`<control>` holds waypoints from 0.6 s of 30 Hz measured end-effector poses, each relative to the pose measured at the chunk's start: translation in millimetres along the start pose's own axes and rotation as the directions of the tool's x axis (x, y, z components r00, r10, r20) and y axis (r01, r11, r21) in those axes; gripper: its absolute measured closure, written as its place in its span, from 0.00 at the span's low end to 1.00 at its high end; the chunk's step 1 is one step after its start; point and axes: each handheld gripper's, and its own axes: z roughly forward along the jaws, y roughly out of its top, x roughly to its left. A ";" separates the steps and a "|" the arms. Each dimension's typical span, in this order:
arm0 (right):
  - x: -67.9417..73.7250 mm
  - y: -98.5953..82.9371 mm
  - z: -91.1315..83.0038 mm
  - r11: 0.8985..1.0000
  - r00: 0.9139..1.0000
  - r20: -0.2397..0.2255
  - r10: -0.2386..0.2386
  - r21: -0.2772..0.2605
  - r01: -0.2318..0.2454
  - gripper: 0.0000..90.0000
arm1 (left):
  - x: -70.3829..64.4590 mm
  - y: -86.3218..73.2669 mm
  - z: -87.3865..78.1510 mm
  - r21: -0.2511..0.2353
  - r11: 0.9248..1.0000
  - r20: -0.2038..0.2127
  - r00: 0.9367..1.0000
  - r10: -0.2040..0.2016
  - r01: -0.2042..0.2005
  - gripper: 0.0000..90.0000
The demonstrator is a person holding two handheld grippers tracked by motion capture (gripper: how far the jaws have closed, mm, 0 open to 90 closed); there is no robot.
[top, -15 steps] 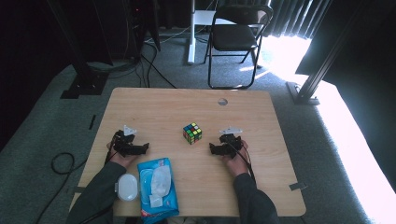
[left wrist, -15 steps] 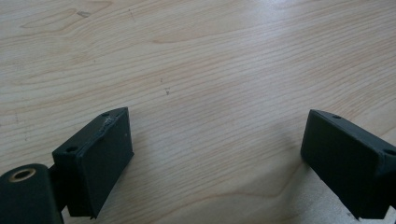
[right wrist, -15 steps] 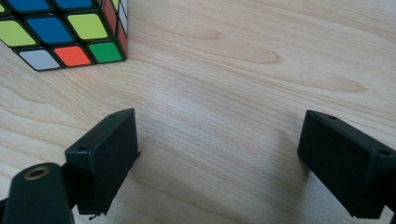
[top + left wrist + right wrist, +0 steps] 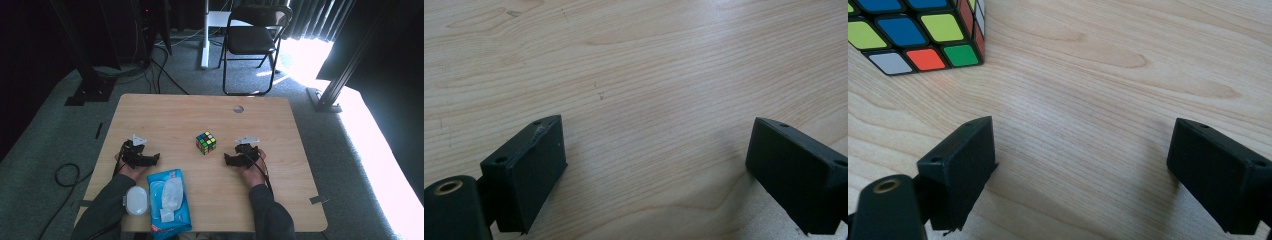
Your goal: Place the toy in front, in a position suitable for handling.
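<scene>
Wooden table (image 4: 165,115) is seen under both tools. The puzzle cube (image 4: 205,142) sits between them, nearer the right gripper (image 4: 231,159). Nothing is moved since a moment ago. The left gripper (image 4: 152,159) and the right are held wide apart, so no grab is started.

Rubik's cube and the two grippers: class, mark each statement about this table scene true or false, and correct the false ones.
1. The Rubik's cube lies between the left gripper and the right gripper. True.
2. The right gripper is shut on the cube. False: its jaws are open, apart from the cube.
3. The blue wipes pack lies near the person's left forearm. True.
4. The left gripper holds the wipes pack. False: it is open over bare table.
</scene>
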 end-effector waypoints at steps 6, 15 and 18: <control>-1.4 1.0 0.1 1.000 1.000 -0.012 -0.011 0.007 0.011 0.14 | -0.3 -0.1 -0.1 0.001 1.000 -0.001 1.000 -0.001 0.001 0.10; 0.4 8.4 -2.3 0.997 1.000 -0.005 -0.002 0.071 0.002 0.21 | -0.6 -0.1 -0.2 0.001 1.000 -0.002 1.000 -0.002 0.002 0.10; 1.0 9.0 -2.4 0.997 1.000 -0.004 -0.003 0.072 0.003 0.23 | -0.6 -0.1 -0.2 0.001 1.000 -0.002 1.000 -0.002 0.002 0.10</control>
